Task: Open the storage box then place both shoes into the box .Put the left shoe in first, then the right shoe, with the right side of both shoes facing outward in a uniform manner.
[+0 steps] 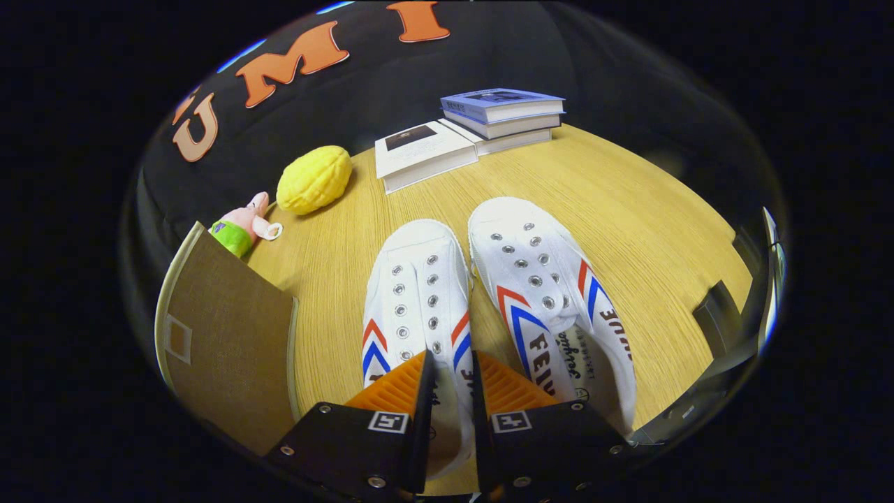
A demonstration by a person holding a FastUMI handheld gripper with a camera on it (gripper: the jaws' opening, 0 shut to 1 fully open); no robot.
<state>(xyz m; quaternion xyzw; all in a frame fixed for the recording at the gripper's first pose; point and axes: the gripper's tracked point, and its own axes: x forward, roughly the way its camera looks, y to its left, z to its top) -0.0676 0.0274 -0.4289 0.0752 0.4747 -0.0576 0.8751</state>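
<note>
Two white canvas shoes with red and blue stripes lie side by side on the wooden table (628,209), toes pointing away from me. The left-hand shoe (415,279) reaches back between my fingers. My gripper (450,363) is closed on its right side wall near the opening, with both fingers pressing on the canvas. The right-hand shoe (545,279) lies just right of the fingers and leans outward, so its lettered side shows. The brown fabric storage box (223,335) stands left of the fingers; I see a flat brown panel with a pale rim, and its inside is hidden.
Beyond the shoes lie an open white book (426,150) and a stack of books (503,115). A yellow plush toy (314,179) and a pink plush toy (244,227) sit behind the box. A dark block (716,311) stands at the table's right edge.
</note>
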